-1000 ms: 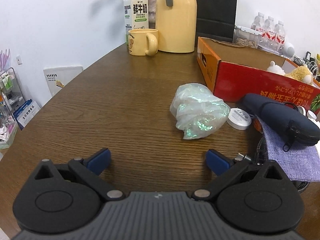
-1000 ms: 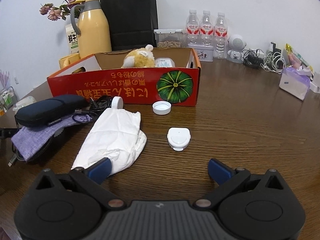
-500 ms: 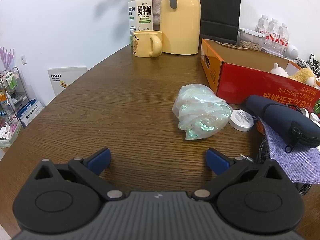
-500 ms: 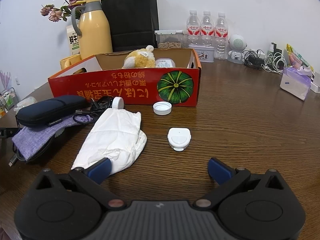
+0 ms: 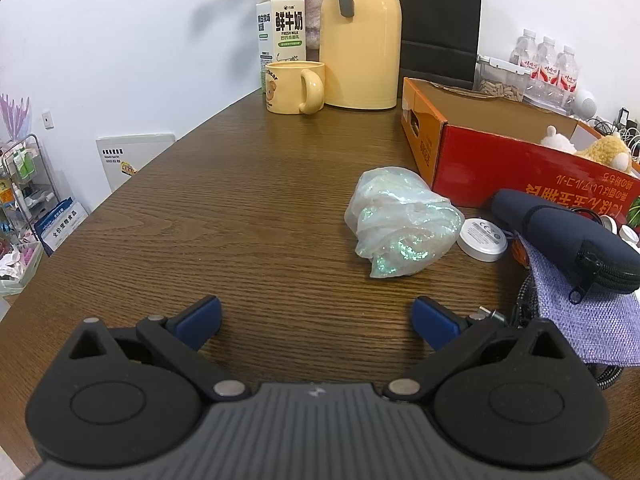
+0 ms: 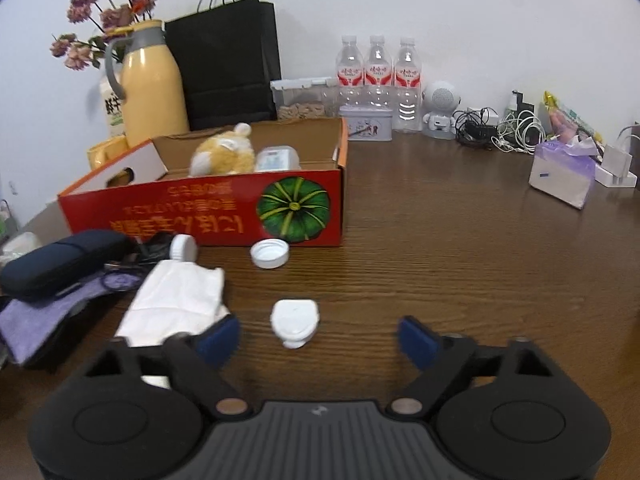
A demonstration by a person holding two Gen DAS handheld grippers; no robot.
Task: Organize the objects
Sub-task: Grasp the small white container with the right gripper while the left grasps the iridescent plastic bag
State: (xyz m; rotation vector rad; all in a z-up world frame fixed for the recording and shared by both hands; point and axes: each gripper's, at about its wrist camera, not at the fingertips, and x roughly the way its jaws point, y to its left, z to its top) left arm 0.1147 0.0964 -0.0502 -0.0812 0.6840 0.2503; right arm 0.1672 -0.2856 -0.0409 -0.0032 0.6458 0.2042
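My right gripper (image 6: 318, 338) hangs low over the table with its jaws closing. A small white lidded case (image 6: 295, 320) lies between them, nearer the left pad, and neither pad touches it. A white pouch (image 6: 176, 300) lies just to its left, and a white cap (image 6: 270, 253) lies in front of the red cardboard box (image 6: 200, 212). The box holds a plush toy (image 6: 224, 156). My left gripper (image 5: 316, 316) is open and holds nothing. Beyond it lie a crumpled iridescent bag (image 5: 400, 228), a round white tin (image 5: 482, 238) and a navy zip case (image 5: 560, 236) on purple cloth (image 5: 592, 328).
A yellow mug (image 5: 294, 86), a thermos (image 5: 360, 36) and a milk carton (image 5: 280, 28) stand at the table's far end. Water bottles (image 6: 378, 76), a black paper bag (image 6: 224, 60), tangled cables (image 6: 500, 132) and a tissue pack (image 6: 560, 176) line the back and right.
My right gripper has moved forward so the small white case now lies between its jaws, which have narrowed. The left gripper has stayed put.
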